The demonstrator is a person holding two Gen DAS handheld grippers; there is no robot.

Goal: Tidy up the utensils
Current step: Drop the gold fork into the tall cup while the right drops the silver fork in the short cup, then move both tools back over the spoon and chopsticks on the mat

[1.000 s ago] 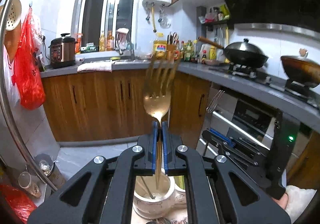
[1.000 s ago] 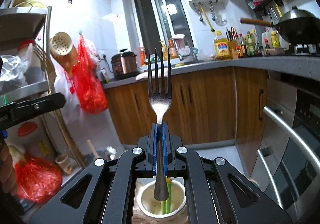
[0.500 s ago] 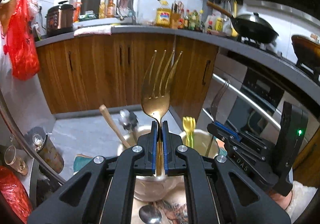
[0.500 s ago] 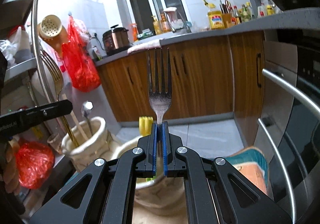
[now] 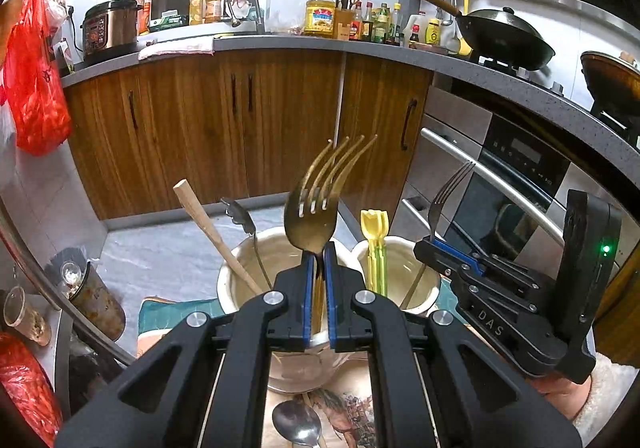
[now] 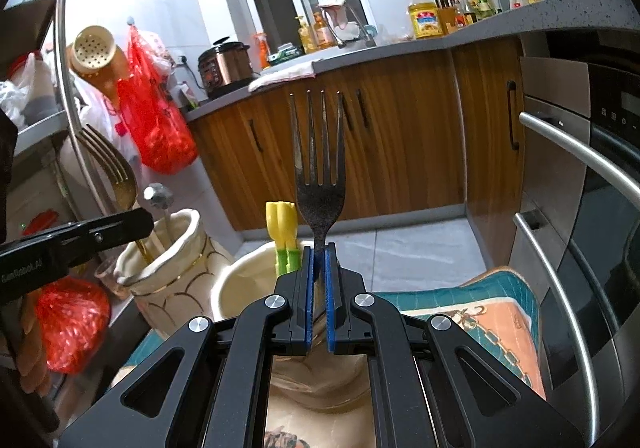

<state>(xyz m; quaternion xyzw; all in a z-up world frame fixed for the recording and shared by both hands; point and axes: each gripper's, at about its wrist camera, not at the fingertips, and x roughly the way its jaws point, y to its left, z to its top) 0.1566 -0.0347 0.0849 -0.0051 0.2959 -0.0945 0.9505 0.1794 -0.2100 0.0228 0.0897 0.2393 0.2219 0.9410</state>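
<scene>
We have a gold fork [image 5: 314, 208] clenched at its neck in the left gripper [image 5: 319, 288] and a dark steel fork [image 6: 320, 184] clenched the same way in the right gripper [image 6: 319, 288], both tines-up, and a second ago each hung high above its cream holder, whereas now the handles reach down inside the rims. The gold one goes into the left holder [image 5: 240, 276] beside a wooden spoon [image 5: 208, 224], the steel one into the right holder [image 6: 236, 280] beside the yellow plastic forks [image 6: 284, 232] (a loose spoon [image 5: 298, 422] lies on the mat below). We judge both forks nearly seated, with only the release left.
</scene>
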